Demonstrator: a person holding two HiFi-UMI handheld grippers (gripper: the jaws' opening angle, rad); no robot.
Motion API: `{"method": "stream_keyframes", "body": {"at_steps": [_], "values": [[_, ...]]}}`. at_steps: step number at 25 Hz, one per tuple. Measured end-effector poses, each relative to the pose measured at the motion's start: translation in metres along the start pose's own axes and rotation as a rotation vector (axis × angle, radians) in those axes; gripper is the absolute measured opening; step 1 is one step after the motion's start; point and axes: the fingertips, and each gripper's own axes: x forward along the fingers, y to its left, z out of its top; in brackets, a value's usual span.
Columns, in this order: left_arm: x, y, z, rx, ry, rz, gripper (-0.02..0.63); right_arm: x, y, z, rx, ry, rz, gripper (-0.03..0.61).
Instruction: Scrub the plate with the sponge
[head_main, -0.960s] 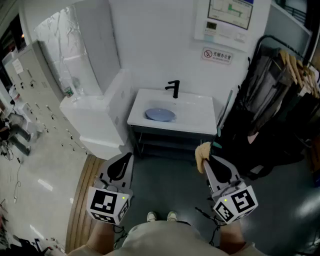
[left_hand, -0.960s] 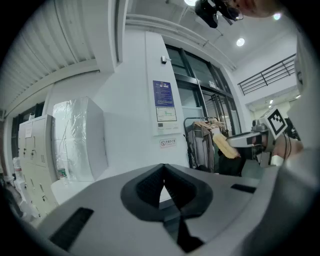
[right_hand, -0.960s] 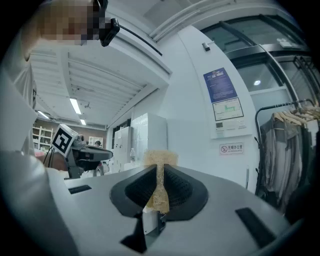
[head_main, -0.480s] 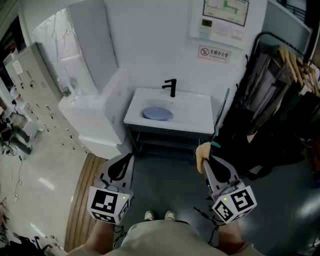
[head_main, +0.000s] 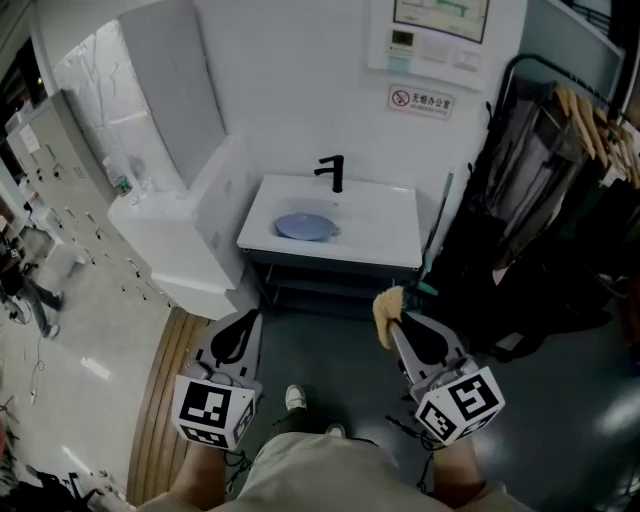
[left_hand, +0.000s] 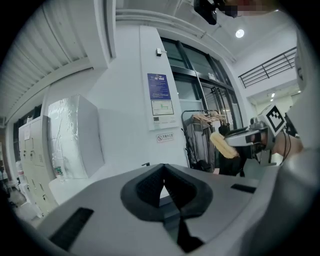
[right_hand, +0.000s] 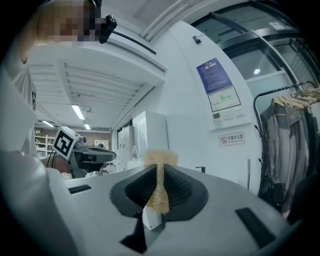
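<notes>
A pale blue plate (head_main: 303, 227) lies in the white sink basin (head_main: 380, 235) against the far wall, below a black tap (head_main: 333, 172). My right gripper (head_main: 390, 316) is shut on a yellow sponge (head_main: 385, 312), squeezed thin between the jaws (right_hand: 159, 186), and hovers over the floor well short of the sink. My left gripper (head_main: 246, 325) is shut and holds nothing; it hangs level with the right one, also short of the sink. In the left gripper view the sponge (left_hand: 222, 145) and right gripper show at the right.
A white cabinet (head_main: 185, 245) stands left of the sink. A rack of dark hanging clothes (head_main: 545, 190) crowds the right side. A person's feet (head_main: 295, 398) are on the dark floor below. A wooden strip (head_main: 165, 385) borders the floor at left.
The view has shifted toward the sink: it sits lower-left in the frame now. One foot has stepped forward. Both grippers keep their pose, the right one drifted slightly left.
</notes>
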Motion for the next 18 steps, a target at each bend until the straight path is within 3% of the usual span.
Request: {"method": "stream_keyframes", "body": {"at_steps": [7,18], "values": [[0.032,0.015,-0.010,-0.014,-0.001,0.016,0.006,0.034,-0.019,-0.003,-0.046,0.011,0.023,0.052],[0.119,0.086,-0.019,-0.024,0.017,0.005,0.006,0.139,-0.059,-0.015,-0.061,0.087,0.029,0.052]]}}
